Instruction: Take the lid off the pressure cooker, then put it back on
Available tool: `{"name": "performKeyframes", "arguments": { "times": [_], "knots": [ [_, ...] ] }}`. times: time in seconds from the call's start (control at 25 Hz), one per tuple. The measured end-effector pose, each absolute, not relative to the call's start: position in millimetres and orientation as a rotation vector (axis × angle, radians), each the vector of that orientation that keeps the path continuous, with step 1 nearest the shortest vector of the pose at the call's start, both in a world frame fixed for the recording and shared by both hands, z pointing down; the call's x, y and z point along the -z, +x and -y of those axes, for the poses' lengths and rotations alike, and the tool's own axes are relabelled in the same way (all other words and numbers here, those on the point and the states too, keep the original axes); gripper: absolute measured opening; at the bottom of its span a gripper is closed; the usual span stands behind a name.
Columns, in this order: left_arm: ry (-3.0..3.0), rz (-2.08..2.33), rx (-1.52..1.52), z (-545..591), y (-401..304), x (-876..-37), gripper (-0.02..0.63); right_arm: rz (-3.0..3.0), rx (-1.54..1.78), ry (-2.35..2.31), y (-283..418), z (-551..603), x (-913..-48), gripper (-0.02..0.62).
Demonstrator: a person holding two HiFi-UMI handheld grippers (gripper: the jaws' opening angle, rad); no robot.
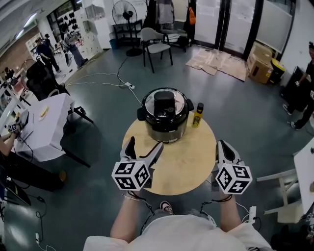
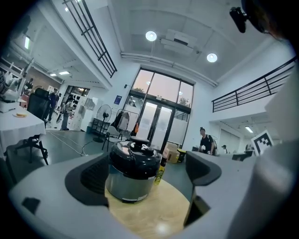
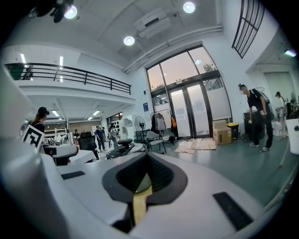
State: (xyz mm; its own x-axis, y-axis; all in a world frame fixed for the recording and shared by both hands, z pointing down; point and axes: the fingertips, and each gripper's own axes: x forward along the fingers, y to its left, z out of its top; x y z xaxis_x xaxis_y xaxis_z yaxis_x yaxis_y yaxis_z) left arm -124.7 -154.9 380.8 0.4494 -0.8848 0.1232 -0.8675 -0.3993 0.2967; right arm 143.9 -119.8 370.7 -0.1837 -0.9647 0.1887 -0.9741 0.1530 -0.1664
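The pressure cooker [image 1: 165, 117] stands at the far side of the round wooden table [image 1: 186, 164], its black lid [image 1: 165, 102] seated on top. In the left gripper view the cooker [image 2: 132, 176] sits straight ahead between the spread jaws, apart from them. My left gripper [image 1: 143, 148] hovers over the table's near left, open and empty, short of the cooker. My right gripper [image 1: 224, 148] hangs over the table's right edge with its jaws together, and in its own view the right gripper [image 3: 145, 161] shows only a sliver of table through the slit. It holds nothing.
A yellow bottle [image 1: 197, 114] stands right of the cooker, also seen as the bottle [image 2: 160, 170] in the left gripper view. A white-draped table [image 1: 46, 125] is at the left, a chair [image 1: 155, 46] and a fan [image 1: 125, 12] behind, cardboard boxes [image 1: 259, 62] at back right, cables [image 1: 115, 78] on the floor.
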Motion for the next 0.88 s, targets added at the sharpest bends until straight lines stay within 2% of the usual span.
{"name": "performKeyframes", "arguments": {
  "times": [0.88],
  "knots": [
    [2.396,1.454,-0.047,236.3,-101.2,-398.5,0.502,2.348,-0.536,1.929,158.1,211.4,-397.0,0.002]
  ]
}}
